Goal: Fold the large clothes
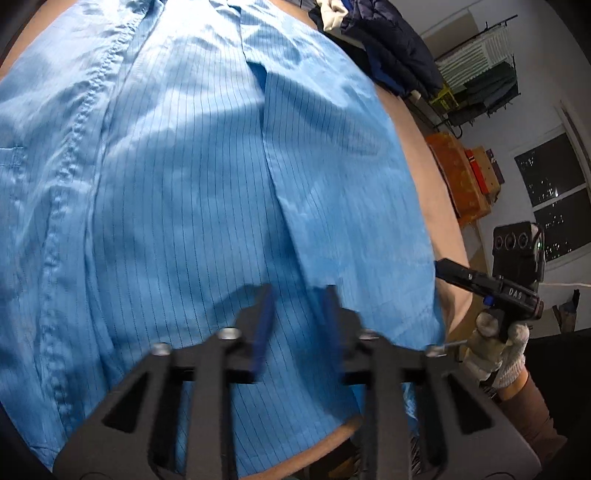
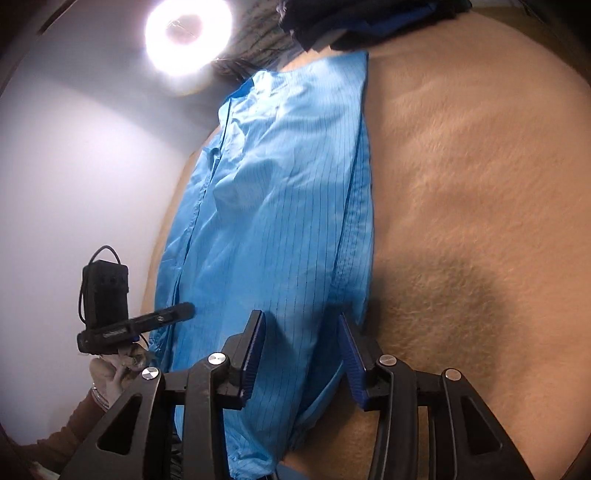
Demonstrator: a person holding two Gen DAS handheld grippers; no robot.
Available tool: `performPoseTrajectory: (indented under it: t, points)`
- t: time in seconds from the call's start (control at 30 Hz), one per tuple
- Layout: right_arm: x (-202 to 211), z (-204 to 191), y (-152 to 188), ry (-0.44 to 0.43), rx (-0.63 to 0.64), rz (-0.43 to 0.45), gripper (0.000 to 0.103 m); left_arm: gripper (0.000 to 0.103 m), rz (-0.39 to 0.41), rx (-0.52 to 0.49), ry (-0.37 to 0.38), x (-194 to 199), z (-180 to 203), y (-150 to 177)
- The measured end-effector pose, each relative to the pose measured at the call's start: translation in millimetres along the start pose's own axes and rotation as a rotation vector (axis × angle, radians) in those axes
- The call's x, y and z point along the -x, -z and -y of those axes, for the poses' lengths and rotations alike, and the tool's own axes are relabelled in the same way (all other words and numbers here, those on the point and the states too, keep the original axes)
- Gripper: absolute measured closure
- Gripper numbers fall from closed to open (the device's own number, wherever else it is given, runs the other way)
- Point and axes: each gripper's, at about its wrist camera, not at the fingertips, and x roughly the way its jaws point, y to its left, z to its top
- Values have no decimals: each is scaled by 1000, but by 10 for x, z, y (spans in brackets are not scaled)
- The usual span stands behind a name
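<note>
A large light-blue pinstriped garment lies spread on a tan fleecy surface, with one side panel folded over its middle. My left gripper is open and empty, hovering just above the garment near its front hem. My right gripper is open and empty, over the garment near its folded right edge at the near end. The right gripper also shows in the left wrist view beside the garment's right edge. The left gripper shows in the right wrist view at the garment's left edge.
A pile of dark clothes lies at the far end of the tan surface. A ring light shines at the far left. Shelving, orange boxes and a dark window stand to the right.
</note>
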Motion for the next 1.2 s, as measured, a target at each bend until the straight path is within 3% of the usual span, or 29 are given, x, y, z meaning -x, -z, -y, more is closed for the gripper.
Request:
performPoseTrajectory:
  t: [0.07,0.13,0.27,0.37,0.47,0.5,0.53,0.6,0.73,0.87,0.97,1.03,1.13,1.2]
  points:
    - [-48,28,-4,-22,-18,-8,77,98,-8,-18,-9,-36,19,15]
    - [-50,27,6,-37,-21,-4,103,100,-4,-36,-9,-42,55,16]
    - [131,-8,-15,21,13,46,103,102,-3,-68,11,-41,156,77]
    - [125,52,-34,76,14,36,103,102,-24,-120,-20,-96,243,170]
    - [49,83,-8,56,-5,10,90,103,-22,-139,-42,-75,246,216]
    - [48,102,-11,56,-19,16,66,103,-15,-138,-47,-47,235,216]
    - [75,120,-11,60,-26,36,53,103,-6,-136,-55,-17,218,213]
    - [141,166,-17,70,-36,78,52,103,4,-124,-63,18,176,189]
    - [111,333,-6,-15,-108,74,52,103,11,-103,-78,64,74,173]
    - [60,392,35,-89,-133,65,53,103,-12,-56,16,61,30,175]
    - [-40,383,56,-135,-149,42,68,102,-31,-3,62,17,63,163]
    - [-116,362,64,-156,-165,27,93,102,-14,-11,47,47,112,139]
    - [-131,266,72,-104,-135,33,103,102,49,-62,-46,144,203,114]
    - [-42,160,45,-100,-124,59,103,102,90,-93,-112,190,244,81]
